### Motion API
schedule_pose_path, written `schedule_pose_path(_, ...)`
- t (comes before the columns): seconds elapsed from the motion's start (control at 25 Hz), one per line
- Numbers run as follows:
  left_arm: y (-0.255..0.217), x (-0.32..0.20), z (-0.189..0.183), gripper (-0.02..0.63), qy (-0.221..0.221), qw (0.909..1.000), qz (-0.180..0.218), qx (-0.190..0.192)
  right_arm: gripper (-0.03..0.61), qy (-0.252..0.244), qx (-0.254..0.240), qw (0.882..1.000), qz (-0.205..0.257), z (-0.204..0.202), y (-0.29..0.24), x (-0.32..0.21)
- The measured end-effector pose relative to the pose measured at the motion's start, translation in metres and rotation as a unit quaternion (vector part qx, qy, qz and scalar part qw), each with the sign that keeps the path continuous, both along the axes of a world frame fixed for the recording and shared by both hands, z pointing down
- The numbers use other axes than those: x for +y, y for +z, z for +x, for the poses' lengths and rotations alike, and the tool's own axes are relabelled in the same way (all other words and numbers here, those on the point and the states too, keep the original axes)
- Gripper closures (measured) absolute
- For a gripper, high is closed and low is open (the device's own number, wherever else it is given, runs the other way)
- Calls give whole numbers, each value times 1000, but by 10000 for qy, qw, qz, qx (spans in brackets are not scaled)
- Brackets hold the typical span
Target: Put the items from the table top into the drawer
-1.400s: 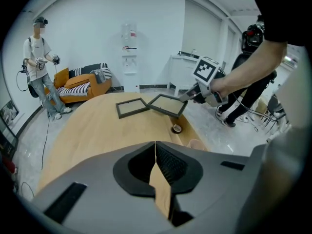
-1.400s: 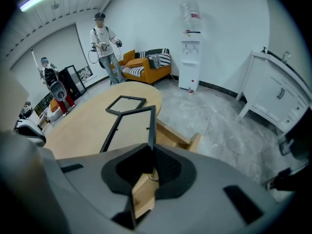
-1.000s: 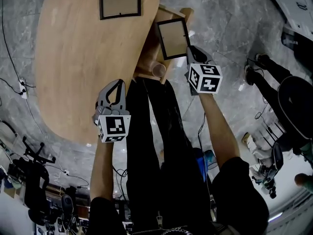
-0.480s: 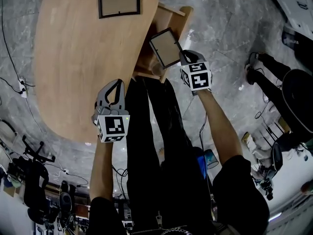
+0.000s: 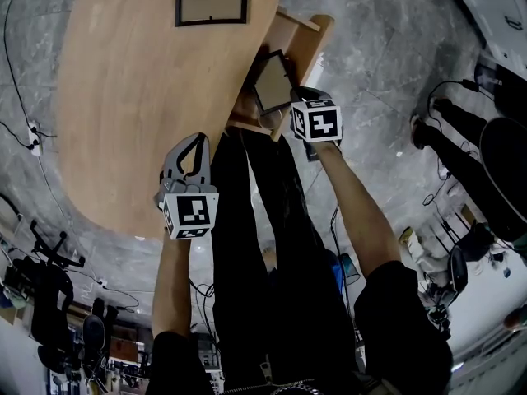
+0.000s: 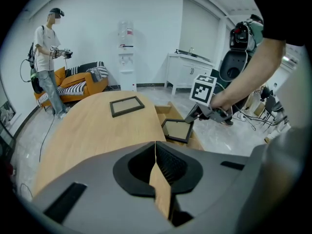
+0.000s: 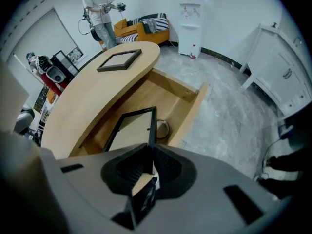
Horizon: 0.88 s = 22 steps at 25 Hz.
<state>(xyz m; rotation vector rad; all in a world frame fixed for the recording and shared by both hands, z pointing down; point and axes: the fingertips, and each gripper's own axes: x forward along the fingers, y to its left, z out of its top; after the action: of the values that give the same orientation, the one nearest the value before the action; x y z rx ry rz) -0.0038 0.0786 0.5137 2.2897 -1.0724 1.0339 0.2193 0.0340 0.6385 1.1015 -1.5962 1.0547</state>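
Frame, pinched edgewise by right gripper, could be swung into drawer wall; left gripper pressed together, empty.

I have one frame lying on the tabletop at its far end. The open drawer juts from the tabletop's right edge. My right claw grips a second frame, tilted over the drawer, with a small round thing just beside it.

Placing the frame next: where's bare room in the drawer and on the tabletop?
The drawer floor is bare beyond the held frame; it is crowded nearer, around it and the round item. The table is bare between the left tool and the second frame.
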Motion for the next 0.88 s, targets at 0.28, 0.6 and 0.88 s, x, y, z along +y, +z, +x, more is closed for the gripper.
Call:
schedule_pose_path(0.28,1,-2,-5,599,-51,10000,-21,12,528,1153,-240,9919,-480,-10,16,19)
schedule_pose_path(0.6,5,-2,-14,600,-55,10000,-50,-5,525,1070,1,9923,-628,-10,25,32)
schedule_pose_path(0.88,6,-2,-14,600,-39,10000,-56,11,509,1104,46,9925,-529,-6,22,30)
